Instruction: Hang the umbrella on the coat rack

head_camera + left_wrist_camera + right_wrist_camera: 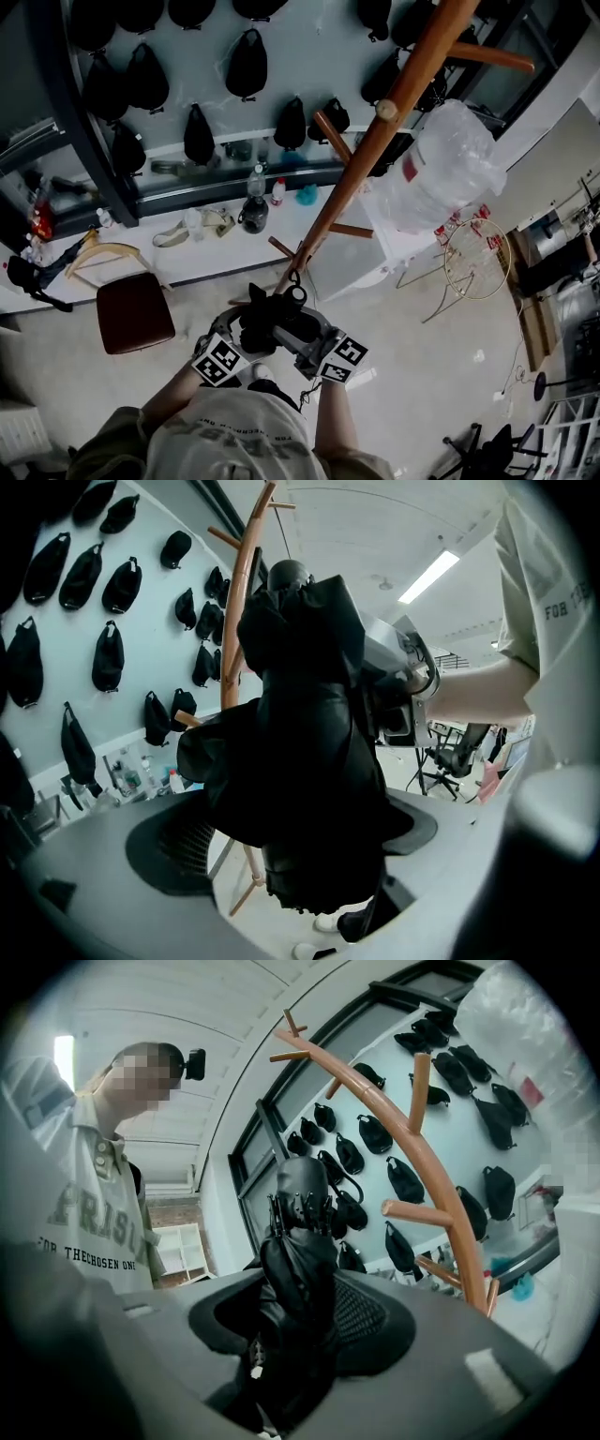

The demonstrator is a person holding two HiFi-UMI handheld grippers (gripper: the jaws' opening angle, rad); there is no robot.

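Observation:
A folded black umbrella [272,323] hangs between my two grippers, just in front of the foot of the wooden coat rack [384,117]. My right gripper [300,1321] is shut on the umbrella [300,1260] partway down its bundle, so its ribbed tip stands up toward the rack's pole [441,1176]. My left gripper [295,841] stands wide open. The umbrella's loose fabric [300,724] lies between its pads without being pressed. In the head view the left gripper [239,333] and the right gripper [305,339] sit close together.
A clear plastic bag [441,169] hangs on the rack's upper pegs. Black bags [247,64] line the wall above a ledge holding bottles [255,202]. A dark red stool [134,311] stands at the left, a round wire frame [476,258] at the right.

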